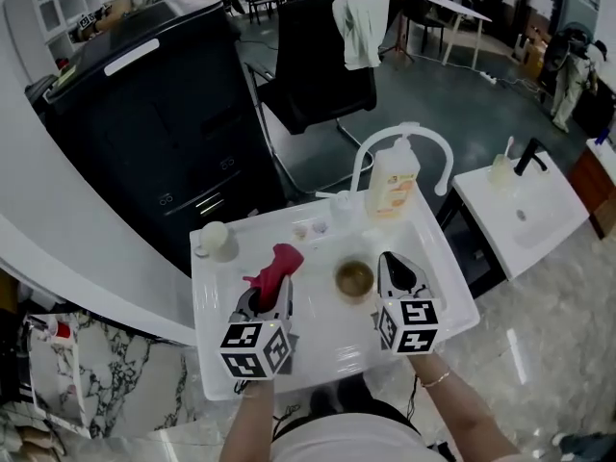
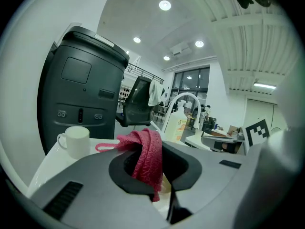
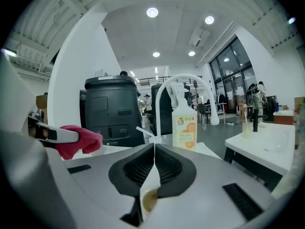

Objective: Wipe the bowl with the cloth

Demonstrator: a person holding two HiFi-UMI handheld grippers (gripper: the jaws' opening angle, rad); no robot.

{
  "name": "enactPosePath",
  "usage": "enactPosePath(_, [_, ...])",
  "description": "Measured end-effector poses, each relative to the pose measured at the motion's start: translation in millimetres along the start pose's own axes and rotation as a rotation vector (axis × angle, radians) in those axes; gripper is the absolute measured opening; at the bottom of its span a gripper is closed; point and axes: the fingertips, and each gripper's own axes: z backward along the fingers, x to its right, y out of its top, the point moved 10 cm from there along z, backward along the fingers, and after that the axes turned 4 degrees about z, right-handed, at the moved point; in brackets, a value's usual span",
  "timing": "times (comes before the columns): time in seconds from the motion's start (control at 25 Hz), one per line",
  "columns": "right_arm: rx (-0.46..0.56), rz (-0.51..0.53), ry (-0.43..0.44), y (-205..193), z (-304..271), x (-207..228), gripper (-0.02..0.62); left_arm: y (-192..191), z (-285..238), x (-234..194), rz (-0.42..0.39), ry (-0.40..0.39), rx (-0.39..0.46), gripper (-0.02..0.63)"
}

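Left tool (image 1: 273, 295) grips cloth (image 1: 276, 266) | right tool (image 1: 388, 260) clenched, empty | bowl (image 1: 354, 279) on white basin (image 1: 318, 346)

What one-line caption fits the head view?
Left gripper holds the pink cloth beside the bowl; right gripper, shut and empty, flanks it.

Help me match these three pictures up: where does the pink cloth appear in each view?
Head view: the cloth is left of centre, just left of the bowl.
Left gripper view: the cloth is at centre, clamped in the left gripper tongs.
Right gripper view: the cloth is at the left edge.
Shared landmark: the orange-labelled bottle, behind the cloth in all three.
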Motion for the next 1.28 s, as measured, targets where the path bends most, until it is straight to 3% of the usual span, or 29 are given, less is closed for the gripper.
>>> enactPosePath(0.32, [0.083, -0.007, 0.046, 13.5, 44.6, -23.5, 0.005, -2.2, 26.2, -2.5, -0.030, -0.023, 0.013, 0.050])
enactPosePath(1.28, [0.079, 0.009, 0.084, 11.1, 86.8, -65.6, 0.005, -4.9, 76.6, -14.5, -0.083, -0.047, 0.057, 0.051])
